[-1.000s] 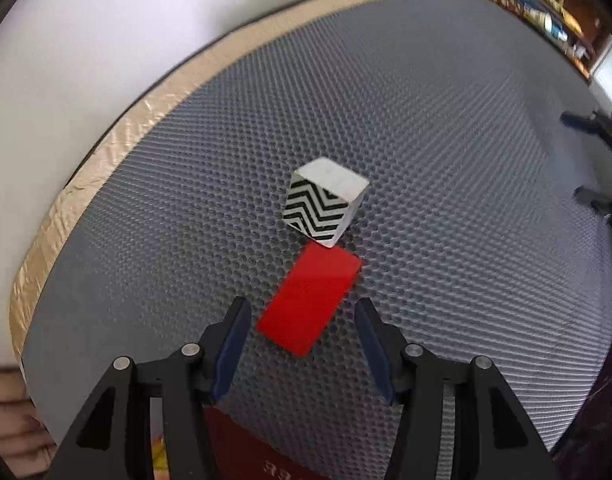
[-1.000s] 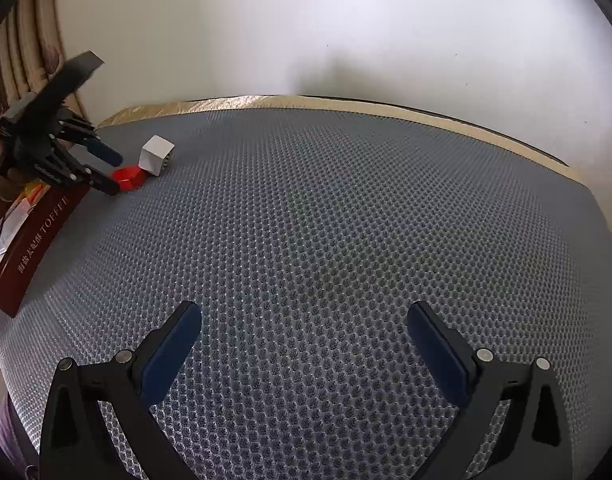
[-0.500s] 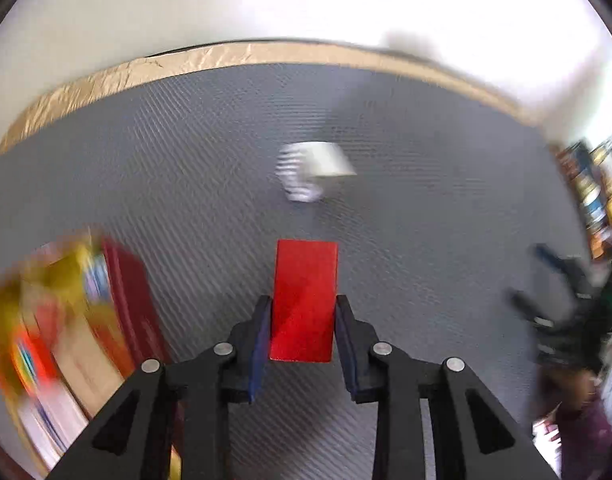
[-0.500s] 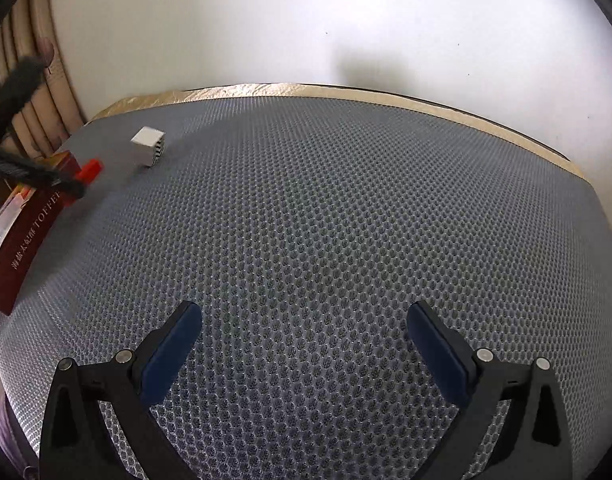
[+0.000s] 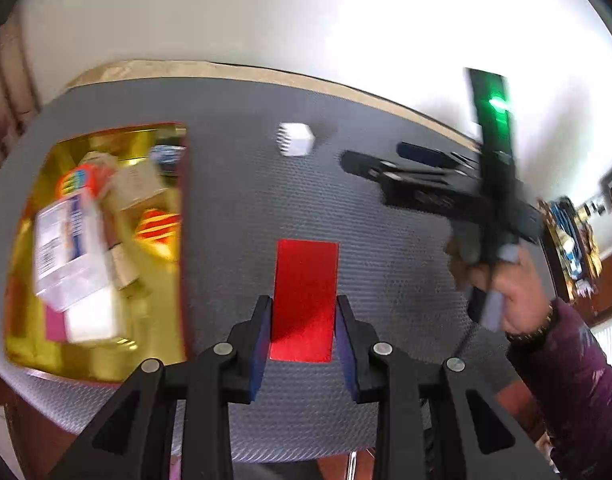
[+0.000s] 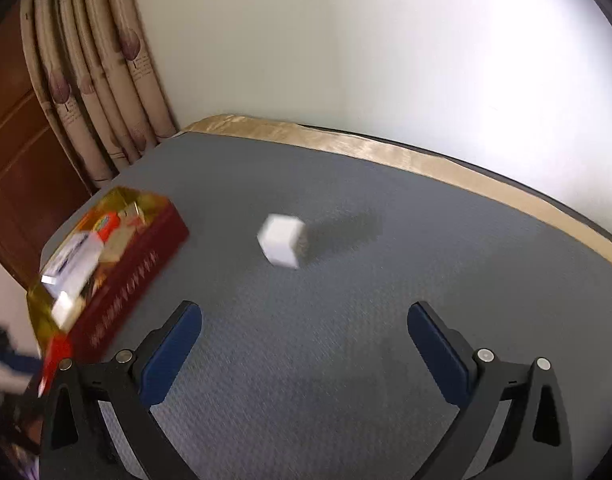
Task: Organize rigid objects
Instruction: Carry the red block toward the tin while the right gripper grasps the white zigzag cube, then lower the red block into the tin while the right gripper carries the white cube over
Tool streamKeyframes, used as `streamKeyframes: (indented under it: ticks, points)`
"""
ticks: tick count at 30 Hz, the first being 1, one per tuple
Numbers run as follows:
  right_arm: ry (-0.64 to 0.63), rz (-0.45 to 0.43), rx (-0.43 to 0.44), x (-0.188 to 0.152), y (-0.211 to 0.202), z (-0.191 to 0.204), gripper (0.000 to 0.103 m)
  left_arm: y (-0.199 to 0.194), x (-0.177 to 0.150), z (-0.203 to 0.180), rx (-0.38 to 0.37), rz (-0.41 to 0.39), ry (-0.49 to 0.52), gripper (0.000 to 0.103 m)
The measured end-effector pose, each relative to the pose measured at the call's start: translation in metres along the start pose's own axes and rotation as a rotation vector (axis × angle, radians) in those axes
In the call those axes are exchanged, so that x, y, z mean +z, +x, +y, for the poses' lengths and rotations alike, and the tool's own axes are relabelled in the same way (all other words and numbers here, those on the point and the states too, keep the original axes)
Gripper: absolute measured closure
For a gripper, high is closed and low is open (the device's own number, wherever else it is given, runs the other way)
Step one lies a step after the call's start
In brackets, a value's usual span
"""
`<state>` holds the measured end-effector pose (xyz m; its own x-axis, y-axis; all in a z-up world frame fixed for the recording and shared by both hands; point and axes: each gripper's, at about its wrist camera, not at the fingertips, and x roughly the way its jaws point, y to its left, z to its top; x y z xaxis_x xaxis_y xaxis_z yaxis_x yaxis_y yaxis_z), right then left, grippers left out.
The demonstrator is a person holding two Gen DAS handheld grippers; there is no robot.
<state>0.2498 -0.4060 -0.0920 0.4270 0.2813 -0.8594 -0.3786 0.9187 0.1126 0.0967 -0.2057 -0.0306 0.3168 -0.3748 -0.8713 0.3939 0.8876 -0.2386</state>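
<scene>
The left gripper [image 5: 303,330] has its blue pads pressed on the near end of the red block [image 5: 305,300], which sticks out toward twelve o'clock above the grey honeycomb mat [image 5: 386,264], its held end partly covered by the fingers. At nine o'clock the gold-lined box [image 5: 94,252] is smeared by motion, so its contents read only as pale packets and cartons; the white cube [image 5: 296,139] at twelve o'clock is blurred too. The right gripper [image 6: 305,354] stands wide open and empty, the cube [image 6: 282,240] lying beyond it at twelve o'clock, the block a red smear at the frame's eight o'clock edge.
</scene>
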Motion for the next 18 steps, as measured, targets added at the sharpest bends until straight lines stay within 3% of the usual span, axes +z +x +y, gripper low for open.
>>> streamKeyframes:
  ticks: [6,8,12,14,15,18]
  points:
    - [-0.032,-0.004,-0.102,0.025,0.05,0.031,0.002,-0.042,-0.013,0.04,0.046,-0.079,-0.089,0.072]
    - [-0.017,0.004,-0.11,0.029,0.058,0.029,0.008,-0.052,-0.019,0.052,0.065,-0.108,-0.112,0.072]
    - [0.003,0.07,-0.129,0.034,0.084,0.02,0.025,-0.072,-0.035,0.07,0.097,-0.145,-0.15,0.072]
    - [0.016,0.092,-0.131,0.033,0.091,0.017,0.054,-0.077,-0.037,0.08,0.103,-0.151,-0.176,0.072]
    - [0.023,0.121,-0.136,0.03,0.096,0.014,0.074,-0.083,-0.04,0.084,0.104,-0.155,-0.195,0.072]
    - [0.022,0.12,-0.137,0.028,0.093,0.014,0.075,-0.094,-0.048,0.096,0.121,-0.168,-0.239,0.072]
